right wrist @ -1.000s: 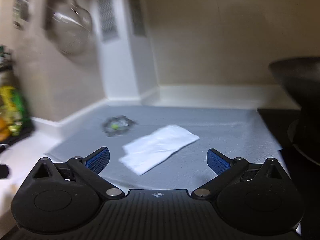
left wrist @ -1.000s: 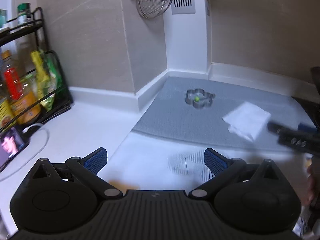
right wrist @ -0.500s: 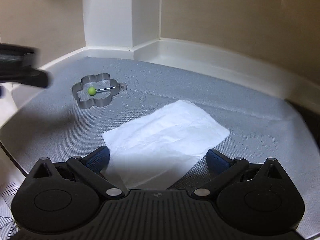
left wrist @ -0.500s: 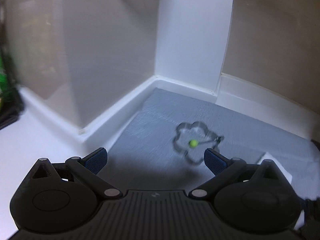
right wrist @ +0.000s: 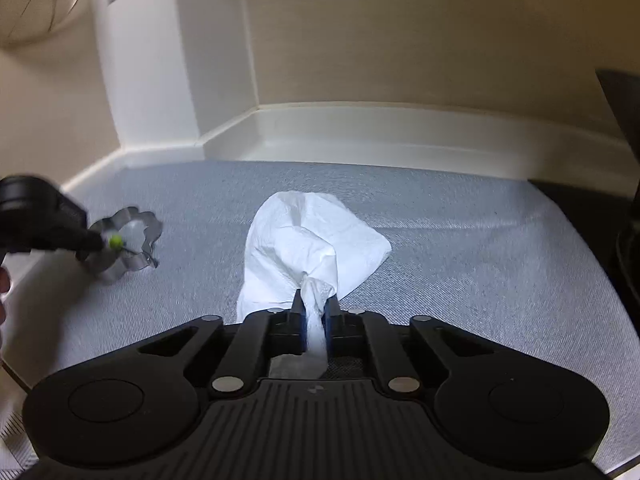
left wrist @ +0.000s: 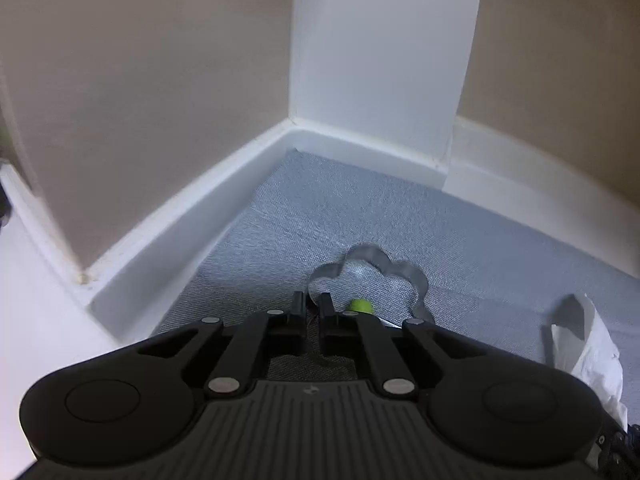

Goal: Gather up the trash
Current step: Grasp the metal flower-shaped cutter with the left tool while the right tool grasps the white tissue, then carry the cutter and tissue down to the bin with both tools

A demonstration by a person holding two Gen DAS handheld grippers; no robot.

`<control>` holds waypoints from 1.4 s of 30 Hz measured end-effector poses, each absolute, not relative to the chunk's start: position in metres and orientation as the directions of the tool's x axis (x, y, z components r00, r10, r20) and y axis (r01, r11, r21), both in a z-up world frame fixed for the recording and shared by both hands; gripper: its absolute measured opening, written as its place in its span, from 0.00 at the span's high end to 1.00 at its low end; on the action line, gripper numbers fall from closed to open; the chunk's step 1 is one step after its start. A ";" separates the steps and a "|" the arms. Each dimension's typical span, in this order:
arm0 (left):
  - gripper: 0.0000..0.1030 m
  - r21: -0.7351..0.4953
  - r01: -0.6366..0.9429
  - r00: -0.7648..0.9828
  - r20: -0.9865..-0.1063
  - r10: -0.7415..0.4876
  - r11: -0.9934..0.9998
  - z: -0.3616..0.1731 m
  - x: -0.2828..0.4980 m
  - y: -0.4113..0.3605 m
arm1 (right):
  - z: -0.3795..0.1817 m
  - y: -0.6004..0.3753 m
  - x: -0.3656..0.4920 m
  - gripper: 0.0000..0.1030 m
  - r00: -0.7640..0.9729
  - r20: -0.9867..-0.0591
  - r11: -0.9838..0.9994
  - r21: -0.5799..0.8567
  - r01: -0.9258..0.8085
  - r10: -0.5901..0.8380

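A flower-shaped metal ring [left wrist: 384, 276] with a green knob [left wrist: 360, 306] lies on the grey mat [left wrist: 480, 240]. My left gripper [left wrist: 314, 308] is shut on the ring's near rim. It shows from the side in the right wrist view, where the ring [right wrist: 128, 244] sits at the left with the left gripper [right wrist: 44, 224] on it. My right gripper [right wrist: 314, 308] is shut on a white paper napkin [right wrist: 312, 240], which is bunched between the jaws and raised off the mat [right wrist: 460, 248]. The napkin also shows at the right edge of the left wrist view [left wrist: 592, 344].
White baseboards and a white corner column [left wrist: 380, 60] bound the mat at the back and left. A wire strainer [right wrist: 32, 0] hangs at the upper left. A dark pan and stove edge [right wrist: 624, 120] stand at the right. White countertop [left wrist: 32, 312] lies left of the mat.
Both grippers went from wide open to shut. The left moved forward onto the metal ring. The right closed on the napkin, which went from flat to bunched and lifted.
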State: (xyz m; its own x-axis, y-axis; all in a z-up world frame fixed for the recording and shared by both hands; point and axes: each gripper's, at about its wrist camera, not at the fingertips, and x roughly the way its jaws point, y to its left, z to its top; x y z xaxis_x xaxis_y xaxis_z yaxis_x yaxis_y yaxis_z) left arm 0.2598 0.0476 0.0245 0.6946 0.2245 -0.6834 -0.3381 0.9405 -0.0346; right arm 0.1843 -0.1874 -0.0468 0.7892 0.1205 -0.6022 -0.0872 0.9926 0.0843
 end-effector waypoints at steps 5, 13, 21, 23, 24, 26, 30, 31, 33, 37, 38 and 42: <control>0.95 -0.070 -0.343 0.718 -0.663 0.213 0.937 0.040 0.221 0.051 | -0.044 -0.199 0.180 0.92 0.812 -0.569 0.989 0.136 -0.060 0.128; 0.95 -0.007 -0.348 0.737 -0.620 0.269 0.937 0.072 0.127 0.029 | -0.040 -0.205 0.176 0.92 0.841 -0.507 0.972 0.221 -0.086 0.190; 0.95 -0.007 -0.360 0.747 -0.601 0.284 0.933 0.096 0.029 0.023 | 0.000 -0.187 0.126 0.92 0.847 -0.441 0.949 0.237 -0.208 0.296; 0.95 -0.009 -0.363 0.750 -0.596 0.286 0.932 0.098 0.009 0.019 | 0.017 -0.187 0.100 0.92 0.851 -0.405 0.938 0.225 -0.262 0.335; 0.95 -0.012 -0.360 0.752 -0.596 0.282 0.933 0.099 -0.002 0.017 | 0.025 -0.188 0.088 0.92 0.852 -0.389 0.933 0.222 -0.284 0.352; 0.95 -0.017 -0.356 0.754 -0.596 0.277 0.934 0.102 -0.022 0.012 | 0.038 -0.192 0.062 0.92 0.847 -0.364 0.919 0.215 -0.330 0.389; 0.95 -0.013 -0.354 0.758 -0.590 0.279 0.935 0.103 -0.065 -0.001 | 0.057 -0.208 0.007 0.92 0.820 -0.329 0.882 0.227 -0.412 0.468; 0.95 -0.014 -0.354 0.758 -0.589 0.279 0.935 0.102 -0.077 -0.003 | 0.060 -0.213 -0.007 0.92 0.809 -0.323 0.870 0.236 -0.434 0.491; 0.95 -0.017 -0.352 0.756 -0.594 0.274 0.936 0.097 -0.101 -0.008 | 0.063 -0.222 -0.035 0.92 0.782 -0.318 0.844 0.246 -0.477 0.535; 0.95 -0.029 -0.346 0.738 -0.626 0.252 0.938 0.078 -0.151 -0.017 | 0.060 -0.234 -0.089 0.92 0.726 -0.345 0.804 0.237 -0.546 0.595; 0.95 -0.025 -0.350 0.730 -0.633 0.256 0.936 0.072 -0.161 -0.019 | 0.057 -0.237 -0.101 0.91 0.708 -0.364 0.795 0.233 -0.560 0.606; 0.95 -0.010 -0.377 0.702 -0.655 0.278 0.926 0.049 -0.206 -0.025 | 0.045 -0.238 -0.147 0.91 0.653 -0.425 0.766 0.180 -0.617 0.627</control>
State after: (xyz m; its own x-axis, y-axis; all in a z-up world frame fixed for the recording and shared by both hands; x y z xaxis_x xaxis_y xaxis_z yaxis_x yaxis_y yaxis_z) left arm -0.2061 -0.0246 0.0488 0.7024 0.2783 -0.6551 -0.3766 0.9263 -0.0103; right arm -0.1472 -0.2376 0.0447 0.6534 0.6266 -0.4247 -0.6172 0.7658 0.1804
